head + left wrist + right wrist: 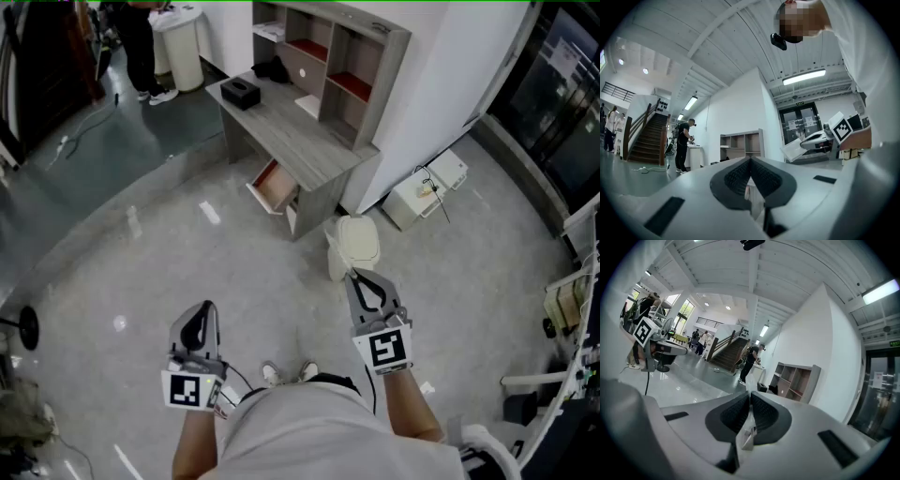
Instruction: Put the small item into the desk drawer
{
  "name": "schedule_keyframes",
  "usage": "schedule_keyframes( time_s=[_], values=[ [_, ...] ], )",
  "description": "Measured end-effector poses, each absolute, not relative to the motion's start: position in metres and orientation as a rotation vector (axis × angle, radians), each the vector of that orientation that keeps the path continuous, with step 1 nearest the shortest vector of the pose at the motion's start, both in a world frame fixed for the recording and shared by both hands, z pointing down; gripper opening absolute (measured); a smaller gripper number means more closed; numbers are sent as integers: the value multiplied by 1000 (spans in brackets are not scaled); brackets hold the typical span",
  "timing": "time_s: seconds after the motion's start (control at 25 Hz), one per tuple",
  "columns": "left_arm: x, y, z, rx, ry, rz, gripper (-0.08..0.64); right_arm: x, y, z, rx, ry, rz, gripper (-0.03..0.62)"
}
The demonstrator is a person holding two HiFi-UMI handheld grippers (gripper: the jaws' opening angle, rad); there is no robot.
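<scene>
L claw (207,307); R claw (353,275); sq. markers (388,349)

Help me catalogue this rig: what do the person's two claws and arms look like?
The left claw and right claw are grey tapered wedges with dark ribbed pads. Each carries a white cube with black square markers. A thin cable leaves the left one. The shirt is light grey.

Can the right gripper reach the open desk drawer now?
Probably not yet: the right gripper is well short of the open, red-lined drawer of the grey desk, with grey floor between; the path looks free.
</scene>
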State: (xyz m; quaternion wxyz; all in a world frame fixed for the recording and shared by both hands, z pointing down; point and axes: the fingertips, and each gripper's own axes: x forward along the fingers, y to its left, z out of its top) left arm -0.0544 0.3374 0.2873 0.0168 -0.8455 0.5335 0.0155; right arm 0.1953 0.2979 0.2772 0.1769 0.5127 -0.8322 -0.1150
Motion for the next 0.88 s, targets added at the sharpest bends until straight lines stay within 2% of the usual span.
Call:
schedule_keyframes(
  time_s=[0.44, 0.88],
  values=[
    [-53, 340, 292, -2615, 1665, 33, 18, 201, 299, 281, 1438, -2353, -321, 26],
    [-9, 352, 305, -2617, 1679, -23, 18, 242, 308, 293, 1425, -2424, -270, 26]
  ],
)
